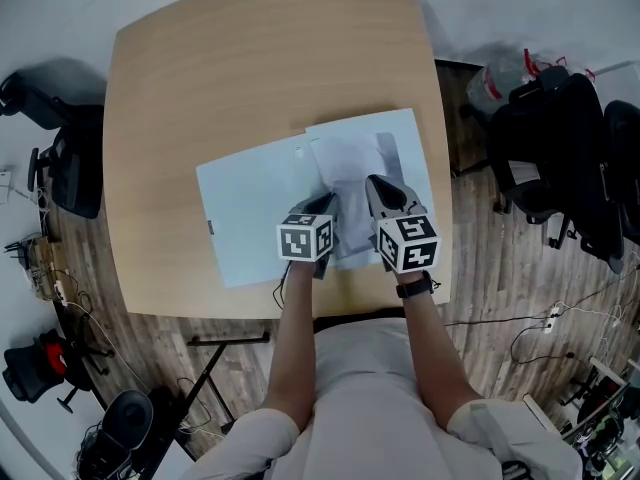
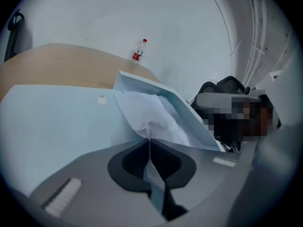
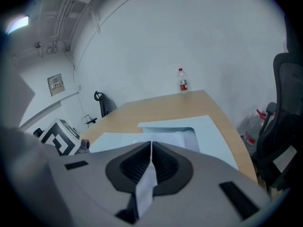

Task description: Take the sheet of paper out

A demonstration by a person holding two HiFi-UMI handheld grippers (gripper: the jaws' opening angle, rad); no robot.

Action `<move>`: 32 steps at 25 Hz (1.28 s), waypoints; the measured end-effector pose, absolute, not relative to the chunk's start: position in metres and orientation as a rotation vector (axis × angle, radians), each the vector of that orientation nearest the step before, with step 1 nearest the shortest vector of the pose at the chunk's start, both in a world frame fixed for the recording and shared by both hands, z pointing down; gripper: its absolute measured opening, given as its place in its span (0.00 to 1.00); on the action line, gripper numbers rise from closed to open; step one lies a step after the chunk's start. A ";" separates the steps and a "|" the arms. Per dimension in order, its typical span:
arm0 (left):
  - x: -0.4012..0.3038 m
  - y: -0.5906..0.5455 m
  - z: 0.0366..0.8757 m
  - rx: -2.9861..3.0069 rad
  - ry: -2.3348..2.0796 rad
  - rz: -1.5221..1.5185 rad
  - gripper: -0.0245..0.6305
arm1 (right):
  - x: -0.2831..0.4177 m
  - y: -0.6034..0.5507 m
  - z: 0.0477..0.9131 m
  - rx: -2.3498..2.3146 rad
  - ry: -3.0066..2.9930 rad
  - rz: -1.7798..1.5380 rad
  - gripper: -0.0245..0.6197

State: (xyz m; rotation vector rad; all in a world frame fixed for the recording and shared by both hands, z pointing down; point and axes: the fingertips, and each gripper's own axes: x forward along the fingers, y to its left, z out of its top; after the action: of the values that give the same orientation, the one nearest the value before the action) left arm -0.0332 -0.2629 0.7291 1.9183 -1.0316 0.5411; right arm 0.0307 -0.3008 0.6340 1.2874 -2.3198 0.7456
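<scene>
pale blue folder [image 1: 250,208] lies open on the wooden table [image 1: 250,68], near my edge, with the white sheet of paper [image 1: 350,163] in its right half under a raised flap. my left gripper [image 2: 149,141] is clamped shut on the sheet's near edge, and the paper puckers at the tips. my right gripper [image 3: 151,145], just to its right, is closed on a thin pale layer, the folder's edge as far as i can tell. a bottle [image 3: 182,81] stands at the far edge.

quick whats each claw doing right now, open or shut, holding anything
left claw: closed, pinching the sheet of paper
right claw: closed on a thin pale edge, apparently of the folder
</scene>
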 end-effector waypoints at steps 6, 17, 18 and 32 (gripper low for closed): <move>-0.036 -0.263 0.728 1.906 -1.037 0.531 0.06 | 0.028 -0.300 0.632 1.282 -2.331 0.748 0.06; -0.051 -0.259 0.726 1.866 -1.085 0.504 0.06 | 0.023 -0.297 0.620 1.281 -2.346 0.666 0.06; -0.052 -0.258 0.725 1.863 -1.091 0.502 0.06 | 0.021 -0.296 0.619 1.278 -2.351 0.662 0.06; -0.083 -0.244 0.712 1.821 -1.185 0.442 0.06 | -0.007 -0.284 0.598 1.195 -2.408 0.580 0.06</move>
State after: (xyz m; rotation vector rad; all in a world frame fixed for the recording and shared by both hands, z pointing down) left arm -0.0833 -0.2439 0.7124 1.8212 -1.1848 0.4417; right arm -0.0068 -0.2844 0.5985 1.1945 -2.4078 0.5802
